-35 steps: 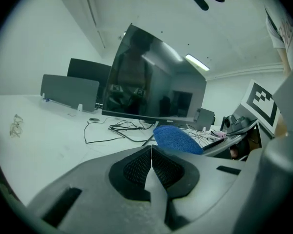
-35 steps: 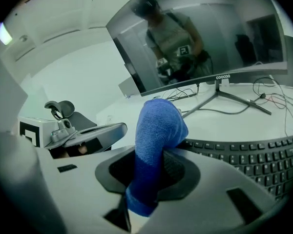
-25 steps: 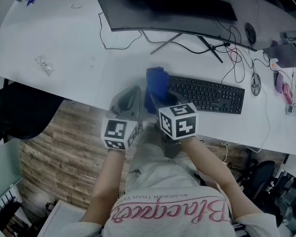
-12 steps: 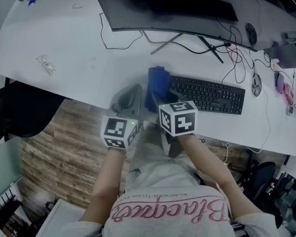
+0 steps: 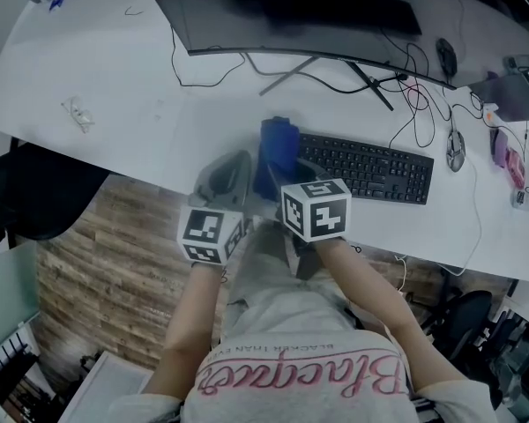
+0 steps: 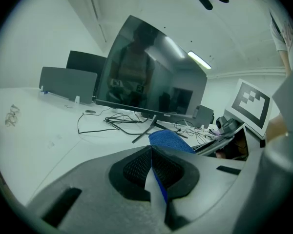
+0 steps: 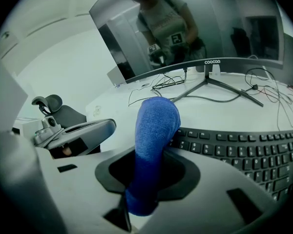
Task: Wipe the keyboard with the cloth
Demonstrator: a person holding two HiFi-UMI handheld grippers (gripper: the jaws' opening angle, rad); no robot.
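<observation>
Atop white desk (image 5: 97, 69), keyboard (image 5: 370, 167), monitor (image 5: 282, 11), wood floor (image 5: 106, 263)

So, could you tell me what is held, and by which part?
The right gripper clamps the blue cloth by its bunched middle, a fold sticking past the jaws. The left gripper is shut, empty.

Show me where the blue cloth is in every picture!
Head view: blue cloth in the middle, at the keyboard's left end.
Left gripper view: blue cloth just right of centre, beyond the jaws.
Right gripper view: blue cloth at centre, clamped in the jaws.
Shared landmark: the monitor.
</observation>
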